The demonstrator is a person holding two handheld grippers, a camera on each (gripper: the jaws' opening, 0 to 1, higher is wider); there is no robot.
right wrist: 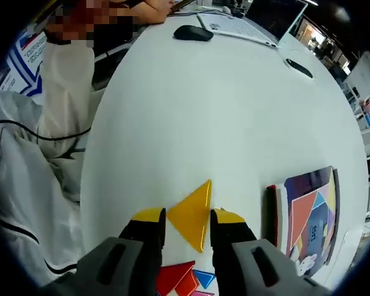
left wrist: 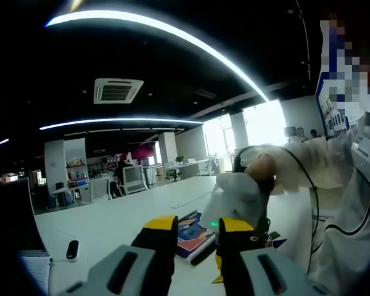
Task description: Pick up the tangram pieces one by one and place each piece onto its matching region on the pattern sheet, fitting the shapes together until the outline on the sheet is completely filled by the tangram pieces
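- Clearly, the right tool [right wrist: 188,217] was clenched on one yellow triangle piece [right wrist: 195,214]; its two yellow-tipped jaws pressed the piece from both sides, and the piece stood on edge above the white surface [right wrist: 222,105].
- Below this tool, near the lower edge of the right gripper view, three more tangram pieces lay close together: one red piece [right wrist: 174,275], one orange piece [right wrist: 188,283] and one blue piece [right wrist: 205,279]. A pink sliver beside them was too small to tell.
- At the right side of the same view lay one tangram box [right wrist: 311,216] with a colourful printed cover, flat on the surface and well apart from the loose pieces.
- Far across the surface, I counted one black mouse [right wrist: 193,33], one open laptop [right wrist: 259,21] and one small dark object [right wrist: 300,68].
- The left tool [left wrist: 194,237] was released, with a clear gap between its two jaws and nothing between them.
- In the left gripper view, the same box [left wrist: 191,235] showed through this gap, and a person's hand [left wrist: 253,182] in a white sleeve held the other tool just beyond it.
- At the left of that view, one small black device [left wrist: 73,249] rested on the surface.
- I could not tell where the pattern sheet was.
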